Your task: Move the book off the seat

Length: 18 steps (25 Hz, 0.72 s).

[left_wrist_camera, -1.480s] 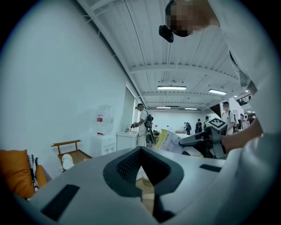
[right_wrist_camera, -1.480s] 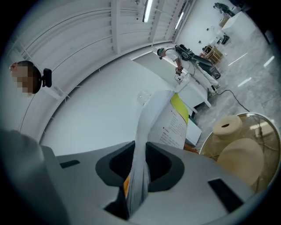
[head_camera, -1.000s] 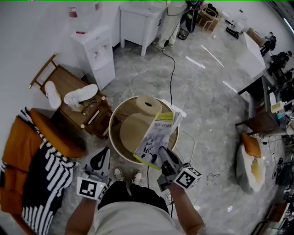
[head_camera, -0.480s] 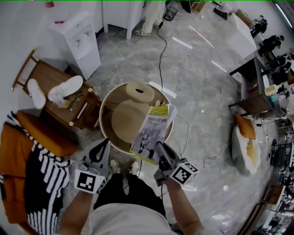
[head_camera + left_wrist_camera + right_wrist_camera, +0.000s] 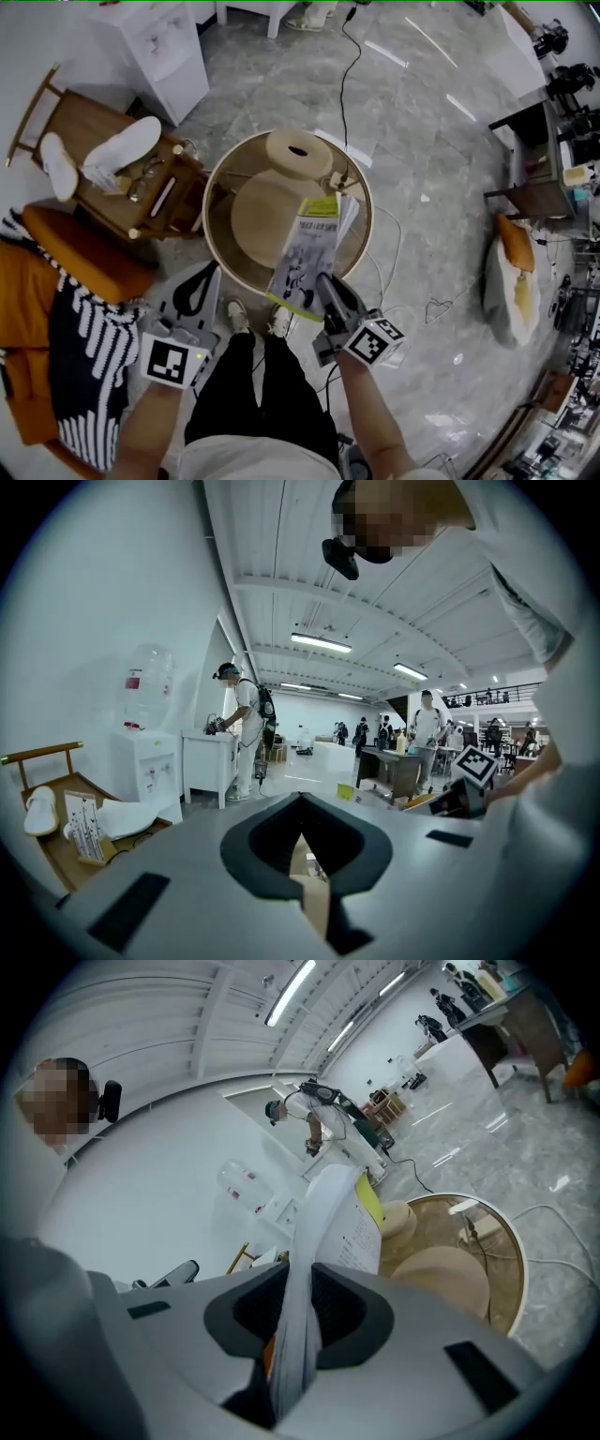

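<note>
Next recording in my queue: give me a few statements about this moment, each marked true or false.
1. The right gripper is clamped on the book. True.
2. The book lies flat on the seat. False: it is held up in the jaws, off the seat.
3. The left gripper also grips the book. False: it holds nothing and is off to the book's left.
4. A white slipper lies on the wooden bench. True.
</note>
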{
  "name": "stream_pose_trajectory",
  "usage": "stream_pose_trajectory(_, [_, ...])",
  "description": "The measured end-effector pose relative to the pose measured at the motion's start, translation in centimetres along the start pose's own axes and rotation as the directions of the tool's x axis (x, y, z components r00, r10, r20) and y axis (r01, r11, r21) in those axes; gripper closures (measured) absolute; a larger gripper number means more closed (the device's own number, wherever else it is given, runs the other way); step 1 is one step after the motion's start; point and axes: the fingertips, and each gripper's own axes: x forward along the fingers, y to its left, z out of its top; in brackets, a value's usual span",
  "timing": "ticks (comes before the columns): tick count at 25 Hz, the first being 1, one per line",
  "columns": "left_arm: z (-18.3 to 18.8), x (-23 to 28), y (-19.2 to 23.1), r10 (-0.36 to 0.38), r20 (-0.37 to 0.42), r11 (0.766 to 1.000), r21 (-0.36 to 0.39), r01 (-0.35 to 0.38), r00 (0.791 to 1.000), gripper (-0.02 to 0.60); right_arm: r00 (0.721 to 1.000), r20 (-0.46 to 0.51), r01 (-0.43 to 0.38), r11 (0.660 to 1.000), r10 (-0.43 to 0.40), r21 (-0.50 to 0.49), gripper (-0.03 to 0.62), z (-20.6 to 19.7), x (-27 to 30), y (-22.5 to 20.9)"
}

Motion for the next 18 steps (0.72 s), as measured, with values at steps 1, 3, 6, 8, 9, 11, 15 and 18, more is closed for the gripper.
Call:
stream_pose_trajectory(1, [-0.7,0.3,0.2,0.0,-0.008,1.0,0.0,0.0,1.0,0.566,1.0,-0.01,0.004,1.0,-0.004,-0.001,0.51,-0.5,0.5,-0.7])
stream_pose_trajectory(3, [-2.2,1.0,0.7,0.001,-0.019,1.0,-0.003,-0.001,1.0,0.568,0.999,-0.029,0.014,1.0,-0.014,-0.002,0.51,-1.3,1.6,-1.9])
stream_pose_trajectory(6, [-4.4,2.0,1.3,0.009,-0.025,1.0,-0.023,-0.009,1.0,0.568,0.998,-0.053,0.028,1.0,-0.028,-0.009,0.51,-2.6,2.9,-3.7])
stream_pose_trajectory(8, [-5.7,2.5,1.7,0.017,-0.033,0.999,-0.039,-0.018,0.999,0.568,0.997,-0.065,0.033,0.999,-0.034,-0.011,0.51,-3.4,3.9,-4.8])
stream_pose_trajectory(9, [-6.2,2.7,1.8,0.02,-0.04,0.999,-0.044,-0.021,0.999,0.568,0.997,-0.07,0.034,0.999,-0.035,-0.008,0.51,-3.8,4.5,-5.3])
stream_pose_trajectory(11, [-7.2,2.8,2.2,0.025,-0.054,0.998,-0.05,-0.028,0.998,0.568,0.996,-0.082,0.038,0.999,-0.038,0.0,0.51,-4.8,5.7,-6.4])
stream_pose_trajectory(15, [-8.0,2.9,2.9,0.043,-0.063,0.998,-0.048,-0.046,0.997,0.568,0.991,-0.119,0.062,0.998,-0.062,-0.004,0.51,-6.4,7.9,-8.7])
stream_pose_trajectory(18, [-8.1,2.6,3.5,0.062,-0.079,0.997,-0.045,-0.066,0.995,0.568,0.988,-0.136,0.069,0.998,-0.068,0.007,0.51,-7.0,9.2,-9.7])
